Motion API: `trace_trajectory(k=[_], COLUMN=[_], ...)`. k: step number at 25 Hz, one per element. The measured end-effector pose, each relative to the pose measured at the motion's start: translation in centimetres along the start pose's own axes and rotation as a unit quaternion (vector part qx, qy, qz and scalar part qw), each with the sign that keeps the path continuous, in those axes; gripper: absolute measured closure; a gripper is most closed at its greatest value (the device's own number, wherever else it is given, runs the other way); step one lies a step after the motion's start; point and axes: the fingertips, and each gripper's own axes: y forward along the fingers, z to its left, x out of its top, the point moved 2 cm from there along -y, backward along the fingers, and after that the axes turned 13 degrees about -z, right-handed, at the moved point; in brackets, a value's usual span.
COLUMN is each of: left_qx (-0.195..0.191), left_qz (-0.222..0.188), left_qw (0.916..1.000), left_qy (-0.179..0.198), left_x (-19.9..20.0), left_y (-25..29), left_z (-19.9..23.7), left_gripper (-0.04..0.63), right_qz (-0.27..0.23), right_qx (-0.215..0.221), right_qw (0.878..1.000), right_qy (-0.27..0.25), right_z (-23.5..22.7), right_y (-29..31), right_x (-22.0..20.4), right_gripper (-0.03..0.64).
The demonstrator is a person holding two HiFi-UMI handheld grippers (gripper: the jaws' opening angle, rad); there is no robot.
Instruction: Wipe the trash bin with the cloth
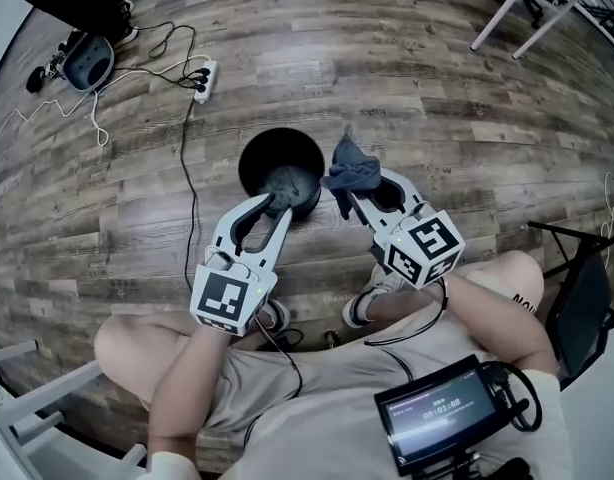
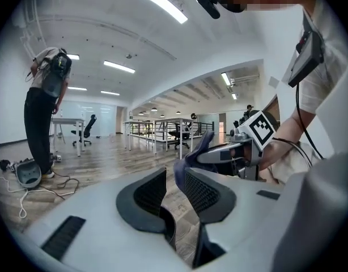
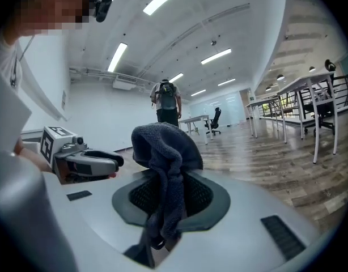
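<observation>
the trash bin [image 1: 249, 163], black and round, stands upright on the wooden floor [image 1: 407, 78] just in front of the seated person's shoes [image 1: 372, 293], with its mouth open and a greyish inside showing

the left gripper [image 1: 275, 208] reaches up to the near side of the trash bin, and in the head view its tips overlap the near rim; whether they touch it i cannot tell. in the left gripper view its two jaws stand apart, with nothing but floor showing in the gap between the ribbed pads

the right gripper [image 1: 355, 196] sits just right of the trash bin, near its rim but outside it. its jaws are pressed together on the cloth [image 1: 352, 171], a dark blue-grey knitted rag that bunches up above the jaw tips and hangs down through the throat of the gripper in the right gripper view. the cloth is beside the trash bin's right rim, at about rim height, and not clearly touching it

beyond the trash bin a white power strip [image 1: 203, 80] lies on the floor, with a thin cable [image 1: 187, 168] running past the bin's left side. further off on that side another person [image 2: 45, 112] stands with their back turned
</observation>
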Motion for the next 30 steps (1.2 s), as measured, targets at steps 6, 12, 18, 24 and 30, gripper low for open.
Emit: trace_trajectory(k=[6, 12, 18, 24, 30], left_qx=[0.009, 0.023, 0.029, 0.043, 0.048], left_qz=[0.018, 0.031, 0.034, 0.049, 0.059], left_qw=[0.9995, 0.9988, 0.9987, 0.9979, 0.9971], left_qy=[0.025, 0.03, 0.022, 0.005, -0.008], left_x=[-2.1, -3.6, -3.4, -4.3, -4.8], left_y=[1.6, 1.8, 1.7, 1.4, 1.4], left_z=[-0.9, -0.4, -0.1, 0.6, 0.6], left_gripper=[0.486, 0.499, 0.499, 0.5, 0.502], right_qz=[0.032, 0.045, 0.068, 0.077, 0.083], right_qx=[0.025, 0.039, 0.037, 0.041, 0.038], right_qw=[0.999, 0.998, 0.997, 0.996, 0.996], right_qy=[0.001, -0.01, -0.013, -0.02, 0.019], right_z=[1.3, 1.7, 1.4, 1.7, 1.2], right_y=[0.3, -0.1, 0.0, 0.0, -0.1], right_x=[-1.6, -1.9, -2.7, -2.9, -3.4], right_gripper=[0.537, 0.537, 0.537, 0.538, 0.537])
